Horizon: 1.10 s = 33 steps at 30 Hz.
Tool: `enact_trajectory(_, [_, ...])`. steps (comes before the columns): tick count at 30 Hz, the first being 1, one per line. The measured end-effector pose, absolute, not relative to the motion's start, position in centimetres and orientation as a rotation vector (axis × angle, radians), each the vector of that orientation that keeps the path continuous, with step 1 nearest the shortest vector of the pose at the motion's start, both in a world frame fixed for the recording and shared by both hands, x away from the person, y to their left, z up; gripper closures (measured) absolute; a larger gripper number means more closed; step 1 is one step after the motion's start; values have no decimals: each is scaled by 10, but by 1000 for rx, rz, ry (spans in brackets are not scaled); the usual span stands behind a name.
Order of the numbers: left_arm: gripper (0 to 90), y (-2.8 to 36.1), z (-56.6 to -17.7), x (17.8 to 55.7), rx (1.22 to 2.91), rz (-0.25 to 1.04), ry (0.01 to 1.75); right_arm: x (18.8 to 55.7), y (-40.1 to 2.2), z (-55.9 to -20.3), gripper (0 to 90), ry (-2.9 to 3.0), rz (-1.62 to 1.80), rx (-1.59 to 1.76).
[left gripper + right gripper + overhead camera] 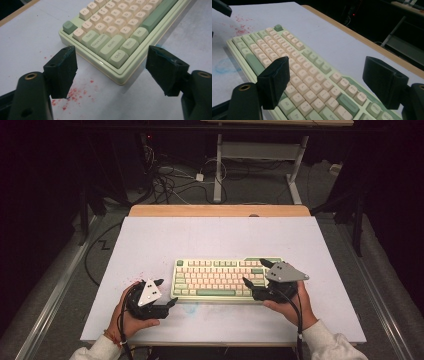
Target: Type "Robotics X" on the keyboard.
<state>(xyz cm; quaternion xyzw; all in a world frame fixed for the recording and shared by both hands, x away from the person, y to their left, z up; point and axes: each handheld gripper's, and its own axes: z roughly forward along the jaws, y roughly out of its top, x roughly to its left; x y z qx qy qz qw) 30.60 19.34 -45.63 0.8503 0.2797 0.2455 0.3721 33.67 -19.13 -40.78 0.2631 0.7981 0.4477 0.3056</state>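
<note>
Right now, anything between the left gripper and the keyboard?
Nothing solid: in the left gripper view, bare white mat with red specks lies between the open left gripper and the keyboard corner.

A compact mechanical keyboard (218, 279) with a pale green plastic case, cream letter keys and sage green modifier keys lies flat on the white table sheet, keys up. It sits near the table's front edge, slightly right of centre, its long side running left to right and its long green space bar on the near row.
</note>
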Motion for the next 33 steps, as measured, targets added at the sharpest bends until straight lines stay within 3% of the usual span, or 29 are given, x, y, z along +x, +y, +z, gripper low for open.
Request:
enact_trajectory(15, [351, 186, -438, 304, 2192, 619, 748, 308, -224, -420, 226, 2082, 1129, 713])
enact_trajectory(19, [417, 182, -434, 307, 2204, 601, 743, 302, -229, -422, 229, 2079, 1122, 720])
enact_trajectory(22, [501, 178, -431, 309, 2219, 562, 725, 298, -232, -426, 229, 2095, 1105, 716])
enact_trajectory(30, [825, 157, -421, 318, 2288, 502, 644, 288, -238, -431, 230, 2107, 1062, 716])
enact_trajectory(33, [873, 146, -418, 321, 2315, 490, 617, 283, -241, -431, 231, 2101, 1065, 722])
